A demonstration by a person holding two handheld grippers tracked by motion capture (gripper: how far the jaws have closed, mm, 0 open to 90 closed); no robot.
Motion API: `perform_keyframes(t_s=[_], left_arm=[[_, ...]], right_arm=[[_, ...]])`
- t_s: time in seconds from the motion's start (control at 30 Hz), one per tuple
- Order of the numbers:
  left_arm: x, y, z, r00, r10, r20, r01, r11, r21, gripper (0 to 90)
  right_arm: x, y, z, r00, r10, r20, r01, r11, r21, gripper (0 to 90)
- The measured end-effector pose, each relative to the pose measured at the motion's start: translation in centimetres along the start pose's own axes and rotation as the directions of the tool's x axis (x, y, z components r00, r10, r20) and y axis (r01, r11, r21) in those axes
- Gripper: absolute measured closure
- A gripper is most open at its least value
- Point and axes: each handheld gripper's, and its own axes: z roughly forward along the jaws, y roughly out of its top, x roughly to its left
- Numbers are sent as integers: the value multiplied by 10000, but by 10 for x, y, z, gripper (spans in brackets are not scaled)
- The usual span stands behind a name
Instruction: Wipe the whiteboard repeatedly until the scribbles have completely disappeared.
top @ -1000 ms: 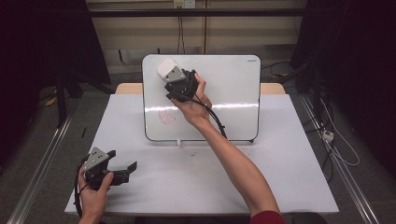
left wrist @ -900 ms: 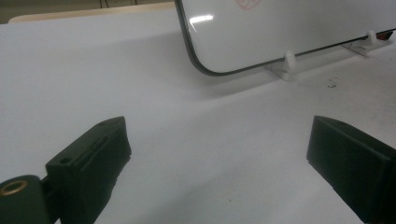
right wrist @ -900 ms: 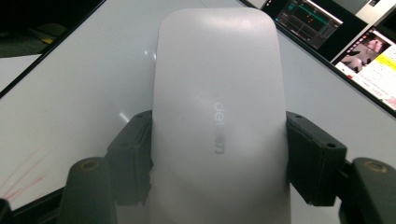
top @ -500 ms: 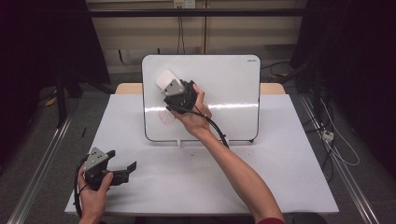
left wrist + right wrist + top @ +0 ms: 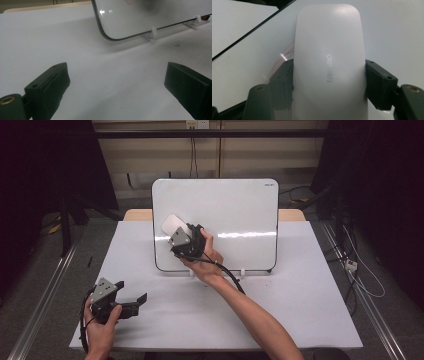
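A whiteboard [image 5: 235,205] stands upright on small clear feet at the back of the white table [image 5: 310,310]. My right gripper [image 5: 177,233] is shut on a white eraser [image 5: 172,224] and holds it flat against the board's lower left part. In the right gripper view the eraser [image 5: 329,37] sits between both black jaws of the right gripper [image 5: 329,77], with faint red smears [image 5: 287,55] on the board beside it. My left gripper [image 5: 131,291] rests open near the table's front left corner. In its own view the left gripper [image 5: 117,80] has nothing between its jaws, and a red mark [image 5: 131,2] shows on the whiteboard [image 5: 155,17].
The board's clear feet [image 5: 242,271] stand on the table in front of it. A black cable [image 5: 227,272] trails from the right gripper along the forearm. Metal rails [image 5: 45,295] run along the floor on both sides, and loose cables [image 5: 357,270] lie on the floor at the right.
My right gripper has slid the eraser down and to the left across the board, over the spot where the red mark showed. The left gripper has stayed in place.
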Motion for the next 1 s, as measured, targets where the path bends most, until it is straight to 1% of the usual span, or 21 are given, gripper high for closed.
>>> perform_keyframes(t_s=[0.03, 0.1, 0.13, 0.2, 0.37, 0.43, 0.53, 0.67, 0.73, 0.8, 0.9, 1.0], left_arm=[[0, 0, 0, 10000, -22, -3, 22, 10000, -5, 58], [0, 0, 0, 10000, 13, -3, -13, 10000, -3, 58], [0, 0, 0, 10000, 12, -5, -12, 10000, -7, 58], [0, 0, 1, 10000, -2, -15, 2, 10000, -29, 58], [0, 0, 1, 10000, 9, -5, -9, 10000, -7, 58], [0, 0, 1, 10000, 16, 9, -16, 10000, 40, 58], [1, 0, 1, 10000, 13, 12, -13, 10000, 44, 58], [1, 0, 1, 10000, 4, 3, -4, 10000, 42, 58], [1, 0, 1, 10000, -40, 10, 40, 10000, 34, 58], [1, -1, 1, 10000, -92, -7, 92, 10000, 18, 58], [1, 0, 1, 10000, -53, 27, 53, 10000, 38, 58], [1, -1, 1, 10000, -95, 20, 95, 10000, 18, 58]], right_arm=[[3, -1, -1, 9999, -105, -3, 105, 9999, 23, 313], [7, -3, -2, 9998, -121, -125, 122, 9999, 50, 313], [10, -5, -3, 9996, -241, -161, 242, 9997, 39, 313], [13, -7, -4, 9992, -380, -115, 380, 9993, -6, 313], [10, -6, -3, 9993, -224, -285, 225, 9997, 17, 313], [8, -5, -2, 9994, -203, -276, 203, 9998, 5, 313], [1, 0, 0, 9998, -47, -195, 47, 10000, -18, 313], [-13, 7, 4, 9998, 161, -84, -162, 9999, -50, 313], [-19, 10, 6, 9992, 400, 22, -400, 9991, -128, 313], [-25, 14, 8, 9989, 469, 67, -468, 9989, -100, 313], [-32, 21, 11, 9979, 633, 144, -631, 9979, -124, 313], [-41, 27, 14, 9975, 682, 199, -679, 9976, -137, 313]])
